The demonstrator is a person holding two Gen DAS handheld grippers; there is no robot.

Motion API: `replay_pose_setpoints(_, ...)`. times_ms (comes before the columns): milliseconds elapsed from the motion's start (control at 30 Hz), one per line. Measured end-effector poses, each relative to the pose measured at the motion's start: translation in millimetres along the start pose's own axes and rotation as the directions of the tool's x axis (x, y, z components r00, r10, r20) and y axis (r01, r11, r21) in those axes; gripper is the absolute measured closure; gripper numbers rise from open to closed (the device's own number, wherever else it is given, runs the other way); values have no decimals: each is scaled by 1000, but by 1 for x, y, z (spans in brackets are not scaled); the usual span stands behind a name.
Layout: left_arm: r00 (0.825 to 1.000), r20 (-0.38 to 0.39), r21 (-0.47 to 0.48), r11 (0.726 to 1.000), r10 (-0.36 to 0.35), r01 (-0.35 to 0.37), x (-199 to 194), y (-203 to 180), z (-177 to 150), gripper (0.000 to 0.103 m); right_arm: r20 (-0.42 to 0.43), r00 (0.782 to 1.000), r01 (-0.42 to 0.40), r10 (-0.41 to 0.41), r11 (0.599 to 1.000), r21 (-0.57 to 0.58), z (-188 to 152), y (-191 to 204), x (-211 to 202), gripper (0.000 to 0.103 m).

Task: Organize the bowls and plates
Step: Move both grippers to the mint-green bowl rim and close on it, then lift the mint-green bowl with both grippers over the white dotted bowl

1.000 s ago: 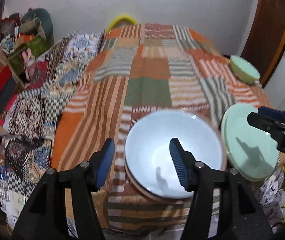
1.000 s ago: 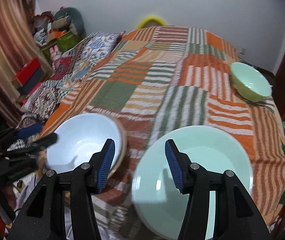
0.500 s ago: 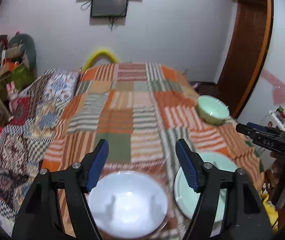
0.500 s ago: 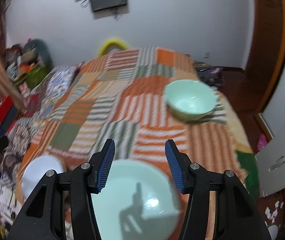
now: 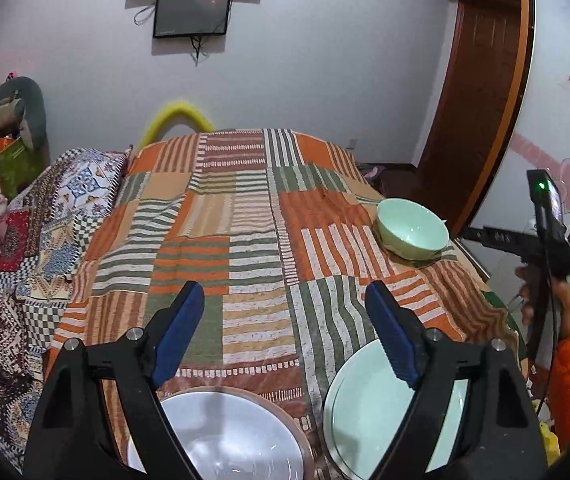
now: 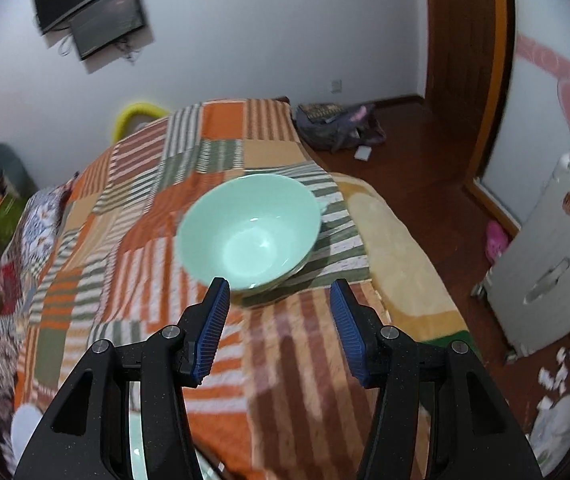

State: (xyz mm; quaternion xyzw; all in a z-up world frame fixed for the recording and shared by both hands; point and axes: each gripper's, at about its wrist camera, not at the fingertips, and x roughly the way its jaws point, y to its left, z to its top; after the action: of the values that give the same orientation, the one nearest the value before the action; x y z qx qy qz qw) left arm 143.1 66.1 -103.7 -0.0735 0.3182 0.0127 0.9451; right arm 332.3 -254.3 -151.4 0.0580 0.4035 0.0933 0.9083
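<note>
With its blue-padded jaws spread wide and nothing between them, the left gripper (image 5: 285, 332) hangs above the near edge of the patchwork bedspread (image 5: 245, 220). Released, touching nothing. Below its left finger: white bowl (image 5: 221, 436), brown-rimmed, at the bed's near edge. Below its right finger: pale green plate (image 5: 365, 412), flat, just beside the white bowl; touching or apart cannot be told.

Right gripper (image 6: 279, 330) likewise open, empty, jaws wide. Just ahead of its fingertips sits the green bowl (image 6: 251, 232), upright on the spread near the bed's right edge; the left pad (image 6: 213, 328) overlaps the bowl's near rim in the view, contact not clear. Picture blurred here. From the left wrist view the same green bowl (image 5: 411, 230) stands well apart from the plate and white bowl, farther up the bed.

Surroundings: screen (image 5: 193, 12) mounted on the far wall, yellow hoop (image 5: 177, 118) behind the bed head, wooden door (image 5: 481, 92) to the right, dark bag (image 6: 337, 124) on the floor, white cabinet (image 6: 553, 256) at right. Open striped cloth lies between right gripper and green bowl.
</note>
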Motion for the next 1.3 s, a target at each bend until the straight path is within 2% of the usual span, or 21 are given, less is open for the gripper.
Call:
replay_pose_setpoints(267,999,-43,-28,999,-22,21,28,9,-5,20,-69,998,10,-6,999,49,18,-4,50,55)
replay_pose_setpoints(333,998,-50,-33,999,-23,22,35,11,-5,20,-73,997,26,-22,998,53,20,-6,61,65)
replay_pose_setpoints(467,997,-71,-51,998,-35,32,46,13,-5,20,-86,995,60,-54,996,71,20,-12,79,73)
replay_pose_setpoints(533,997,-72,-53,998,-34,30,50,13,-5,20,-109,993,46,-36,995,84,20,-16,87,84)
replay_pose_setpoints(567,997,-73,-53,998,-35,31,51,12,-5,20,-123,992,28,-17,996,87,19,-17,90,85)
replay_pose_setpoints(800,995,-92,-22,999,-50,48,60,-5,-6,20,-96,995,8,-8,1000,5,13,-5,80,85)
replay_pose_setpoints(967,991,-123,1,998,-57,57,71,-25,-6,20,-132,989,-69,58,995,-75,0,14,77,85)
replay_pose_setpoints(1133,988,-149,13,999,-45,48,83,-41,-3,20,-164,982,-128,97,974,-190,-22,35,65,85)
replay_pose_setpoints(1200,983,-177,-2,998,-56,57,92,-45,-2,20,-187,975,-154,117,967,-203,-31,35,62,85)
replay_pose_setpoints(1300,965,-245,-66,995,-92,78,110,-48,-1,20,-215,963,-204,164,963,-179,-39,29,58,85)
